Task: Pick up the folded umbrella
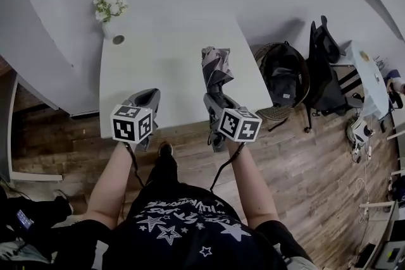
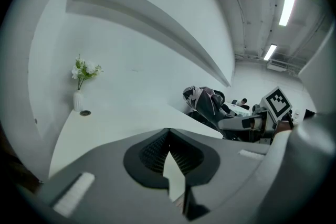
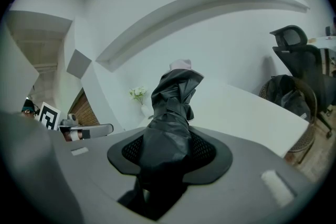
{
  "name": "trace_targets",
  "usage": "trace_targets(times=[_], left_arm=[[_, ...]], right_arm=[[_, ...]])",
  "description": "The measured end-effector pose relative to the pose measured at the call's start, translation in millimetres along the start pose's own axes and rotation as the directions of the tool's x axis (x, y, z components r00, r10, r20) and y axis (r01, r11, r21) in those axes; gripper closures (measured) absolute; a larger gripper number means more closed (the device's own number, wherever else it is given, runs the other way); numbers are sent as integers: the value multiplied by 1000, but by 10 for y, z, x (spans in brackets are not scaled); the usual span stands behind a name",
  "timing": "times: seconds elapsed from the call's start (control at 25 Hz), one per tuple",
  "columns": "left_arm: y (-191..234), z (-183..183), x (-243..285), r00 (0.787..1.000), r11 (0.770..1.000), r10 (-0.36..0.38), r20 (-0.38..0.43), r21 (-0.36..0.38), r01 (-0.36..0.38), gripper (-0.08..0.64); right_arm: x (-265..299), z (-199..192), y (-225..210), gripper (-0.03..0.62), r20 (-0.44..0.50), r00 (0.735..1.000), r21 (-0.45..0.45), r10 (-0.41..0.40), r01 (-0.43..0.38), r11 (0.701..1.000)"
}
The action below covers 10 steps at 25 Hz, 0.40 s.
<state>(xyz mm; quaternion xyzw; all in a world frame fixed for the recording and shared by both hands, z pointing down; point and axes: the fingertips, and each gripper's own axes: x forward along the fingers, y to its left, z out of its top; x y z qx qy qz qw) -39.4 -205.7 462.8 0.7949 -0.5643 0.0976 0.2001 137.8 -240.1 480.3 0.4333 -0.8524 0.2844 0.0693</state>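
**A:** Which way does the folded umbrella point(image 3: 173, 102) lie from you?

**B:** It's already in my right claw point(image 1: 214, 100), which is clenched round its lower end. It runs straight out ahead of the jaws, its long axis along the line the claw points. The bunched dark canopy leads away from me.

**A:** Over what?

**B:** Over the near right part of the white table point(image 1: 164, 66), close to that side's edge. Seen from my left claw point(image 2: 168, 131), it looks clear of the top, so I judge it lifted. I can't be sure the far tip is free.

**A:** And the left claw itself?

**B:** It's pinched together at the tips with nothing in it. It sits beside the right one, over the table's near edge. My right hand alone carries the umbrella.

**A:** What does the next move turn on?

**B:** I'd say on keeping that long axis pointing away from me as I raise it. The vase of flowers point(image 1: 109, 16) stands at the far left corner, well apart.
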Motion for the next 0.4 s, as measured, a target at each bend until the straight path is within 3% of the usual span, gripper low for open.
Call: trace_targets(times=[0.4], left_arm=[[-290, -182, -299, 1000, 1000, -10, 8, -1, 10, 557]], right_arm=[[-390, -225, 68, 387, -1, 1000, 6, -6, 6, 1000]])
